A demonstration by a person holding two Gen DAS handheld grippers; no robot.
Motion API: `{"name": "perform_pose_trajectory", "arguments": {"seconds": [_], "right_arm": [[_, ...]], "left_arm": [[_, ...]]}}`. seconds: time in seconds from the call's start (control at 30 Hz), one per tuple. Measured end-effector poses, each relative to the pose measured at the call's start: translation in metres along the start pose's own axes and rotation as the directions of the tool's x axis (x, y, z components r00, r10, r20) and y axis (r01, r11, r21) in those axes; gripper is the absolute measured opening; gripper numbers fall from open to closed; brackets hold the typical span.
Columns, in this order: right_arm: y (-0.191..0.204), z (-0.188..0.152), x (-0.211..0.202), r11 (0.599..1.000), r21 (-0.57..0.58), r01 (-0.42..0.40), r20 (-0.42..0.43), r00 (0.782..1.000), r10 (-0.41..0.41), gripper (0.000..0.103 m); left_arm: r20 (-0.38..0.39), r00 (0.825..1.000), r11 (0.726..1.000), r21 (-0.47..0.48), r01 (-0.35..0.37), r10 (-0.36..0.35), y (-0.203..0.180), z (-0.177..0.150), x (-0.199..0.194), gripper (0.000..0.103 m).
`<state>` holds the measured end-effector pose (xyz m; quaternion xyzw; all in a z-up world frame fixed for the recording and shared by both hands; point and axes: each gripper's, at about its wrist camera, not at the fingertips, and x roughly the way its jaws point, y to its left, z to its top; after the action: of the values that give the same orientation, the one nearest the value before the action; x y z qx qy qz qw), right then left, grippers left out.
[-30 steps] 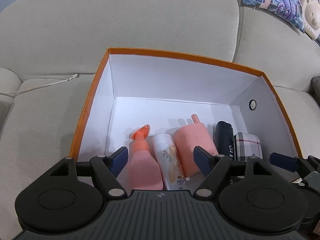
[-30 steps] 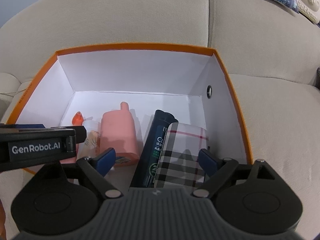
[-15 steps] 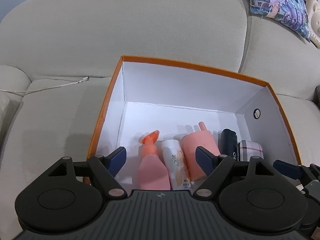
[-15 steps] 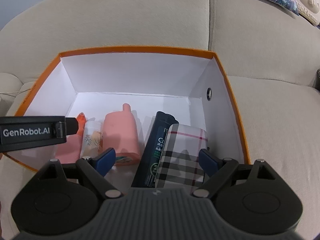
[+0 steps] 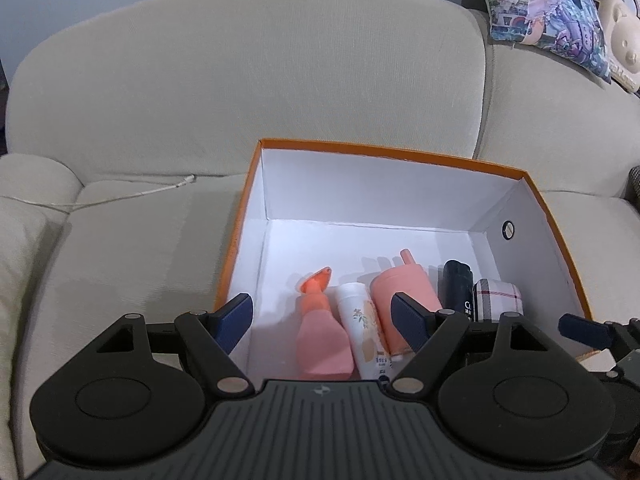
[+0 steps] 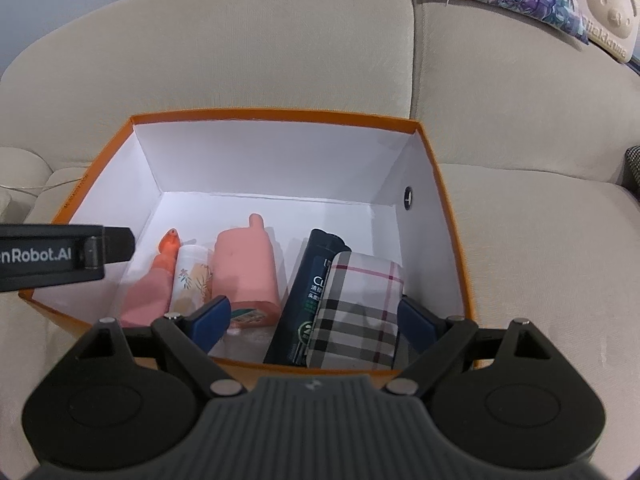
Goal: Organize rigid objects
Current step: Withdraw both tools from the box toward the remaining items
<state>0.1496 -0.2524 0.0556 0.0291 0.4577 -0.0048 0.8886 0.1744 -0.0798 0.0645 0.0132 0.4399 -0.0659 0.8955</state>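
An orange box [image 5: 384, 152] with a white inside sits on a beige sofa. Lying side by side along its near wall are a pink spray bottle [image 5: 320, 336], a white tube [image 5: 362, 320], a pink spouted bottle [image 5: 404, 288], a dark bottle [image 5: 456, 284] and a plaid case [image 5: 496, 296]. My left gripper [image 5: 322, 312] hovers open above the box's near left end, gripping nothing. My right gripper [image 6: 314, 314] is open above the near edge of the box [image 6: 272, 114]. Below it lie the plaid case [image 6: 360, 304] and the dark bottle [image 6: 316, 284], untouched.
The sofa backrest [image 5: 248, 80] rises behind the box. A white cable [image 5: 132, 196] runs across the left seat cushion. A printed cushion [image 5: 544, 12] and a bear-shaped pillow [image 6: 608, 4] lean at the upper right. The box's far half is bare.
The left gripper has pulled up and back from the box, which now looks smaller and further right, and its jaws stand slightly wider. The right gripper has stayed put.
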Motion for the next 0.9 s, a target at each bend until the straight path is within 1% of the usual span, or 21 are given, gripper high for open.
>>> {"name": "perform_pose_trajectory", "arguments": {"seconds": [0.3, 0.5, 0.63, 0.73, 0.9], "right_arm": [[-0.002, -0.011, -0.029, 1.000, -0.014, -0.006, 0.037, 0.999, 0.007, 0.091], [-0.006, -0.021, -0.052, 1.000, -0.010, -0.016, 0.067, 0.998, 0.017, 0.091], [-0.008, -0.032, -0.064, 1.000, -0.012, -0.014, 0.074, 0.997, 0.014, 0.092], [-0.008, -0.045, -0.073, 1.000, -0.014, -0.016, 0.069, 0.997, 0.017, 0.092], [-0.005, -0.063, -0.085, 0.999, -0.022, -0.035, 0.061, 0.997, 0.036, 0.093]], "left_arm": [[0.021, 1.000, 1.000, 0.017, -0.006, 0.005, 0.004, -0.011, -0.026, 0.092], [0.066, 0.998, 1.000, 0.023, -0.009, 0.008, 0.005, -0.019, -0.056, 0.092], [0.094, 0.996, 0.999, 0.045, -0.018, 0.013, 0.000, -0.025, -0.074, 0.092], [0.104, 0.994, 0.999, 0.048, -0.026, 0.021, 0.000, -0.036, -0.084, 0.092], [0.090, 0.996, 0.999, 0.047, -0.024, 0.019, 0.001, -0.059, -0.098, 0.092]]}}
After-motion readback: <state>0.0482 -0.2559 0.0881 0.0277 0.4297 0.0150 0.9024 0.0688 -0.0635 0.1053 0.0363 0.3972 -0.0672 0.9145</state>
